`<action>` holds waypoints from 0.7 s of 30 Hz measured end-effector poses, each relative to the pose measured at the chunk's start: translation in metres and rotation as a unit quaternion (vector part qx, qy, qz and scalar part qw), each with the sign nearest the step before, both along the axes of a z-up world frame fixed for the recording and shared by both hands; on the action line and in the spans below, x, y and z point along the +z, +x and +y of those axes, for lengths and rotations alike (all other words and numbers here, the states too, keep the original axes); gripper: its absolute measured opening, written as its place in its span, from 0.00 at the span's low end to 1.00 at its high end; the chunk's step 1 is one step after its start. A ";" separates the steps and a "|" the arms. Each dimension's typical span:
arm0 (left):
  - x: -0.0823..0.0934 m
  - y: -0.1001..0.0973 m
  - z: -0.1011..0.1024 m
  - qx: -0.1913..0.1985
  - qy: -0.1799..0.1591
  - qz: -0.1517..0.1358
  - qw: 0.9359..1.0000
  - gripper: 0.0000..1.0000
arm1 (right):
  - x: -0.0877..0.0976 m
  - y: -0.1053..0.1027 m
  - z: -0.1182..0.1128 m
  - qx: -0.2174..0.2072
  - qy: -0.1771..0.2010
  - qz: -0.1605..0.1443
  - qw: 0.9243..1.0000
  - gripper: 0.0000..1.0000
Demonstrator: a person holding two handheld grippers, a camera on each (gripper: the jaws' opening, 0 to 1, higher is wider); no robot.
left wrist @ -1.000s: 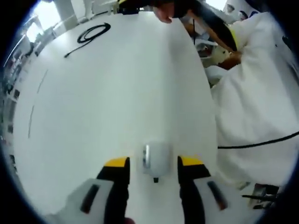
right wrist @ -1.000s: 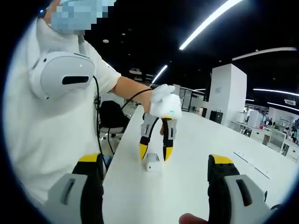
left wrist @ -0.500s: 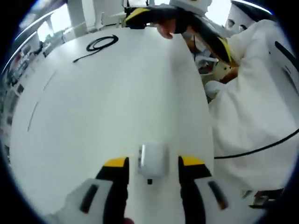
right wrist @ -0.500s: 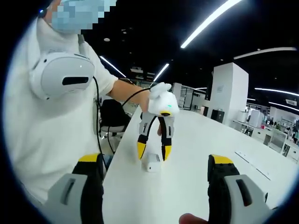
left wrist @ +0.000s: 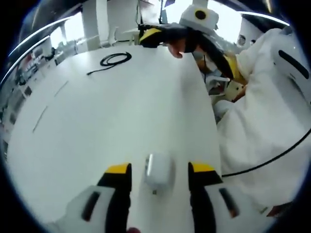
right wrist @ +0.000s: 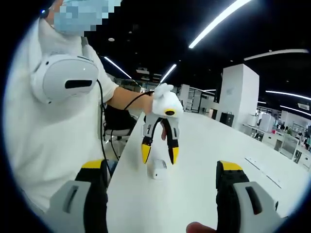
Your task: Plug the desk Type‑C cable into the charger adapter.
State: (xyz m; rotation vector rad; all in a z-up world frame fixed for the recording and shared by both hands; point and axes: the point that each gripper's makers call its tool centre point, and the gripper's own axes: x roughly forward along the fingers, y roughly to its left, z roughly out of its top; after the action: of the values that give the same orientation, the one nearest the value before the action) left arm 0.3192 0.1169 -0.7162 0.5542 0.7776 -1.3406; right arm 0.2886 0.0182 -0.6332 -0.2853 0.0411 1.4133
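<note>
Left gripper view: my left gripper [left wrist: 158,171], jaws wide, straddles the small white charger adapter [left wrist: 158,170] (untouched); I should centre, then close squarely.

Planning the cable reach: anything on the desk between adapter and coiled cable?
Bare white desk between adapter and cable, per the left gripper view.

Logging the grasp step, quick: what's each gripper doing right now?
Left gripper: open, jaws either side of the adapter, not closed on it.
Right gripper: open, empty.
</note>
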 end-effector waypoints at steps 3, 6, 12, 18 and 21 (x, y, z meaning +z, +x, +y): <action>0.003 0.001 -0.001 0.007 -0.015 -0.003 1.000 0.46 | 0.001 0.000 0.000 0.000 -0.001 0.000 1.000 0.94; 0.006 0.001 -0.003 0.011 -0.034 -0.006 0.999 0.49 | 0.001 0.000 0.001 0.000 -0.003 0.000 1.000 0.94; 0.008 -0.002 -0.003 0.021 -0.056 -0.006 0.998 0.48 | 0.003 0.000 0.001 0.001 -0.006 -0.002 1.000 0.94; 0.013 -0.001 -0.006 0.033 -0.090 -0.014 0.995 0.50 | 0.004 -0.001 0.002 0.001 -0.010 -0.004 1.000 0.94; 0.015 -0.001 -0.007 0.038 -0.106 -0.016 0.994 0.51 | 0.004 -0.001 0.002 0.001 -0.012 -0.004 1.000 0.94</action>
State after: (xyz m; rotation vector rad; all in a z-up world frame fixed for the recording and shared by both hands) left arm 0.3187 0.1099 -0.7013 0.3736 0.6150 -1.3215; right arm 0.2879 0.0204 -0.6290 -0.3104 0.0508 1.4144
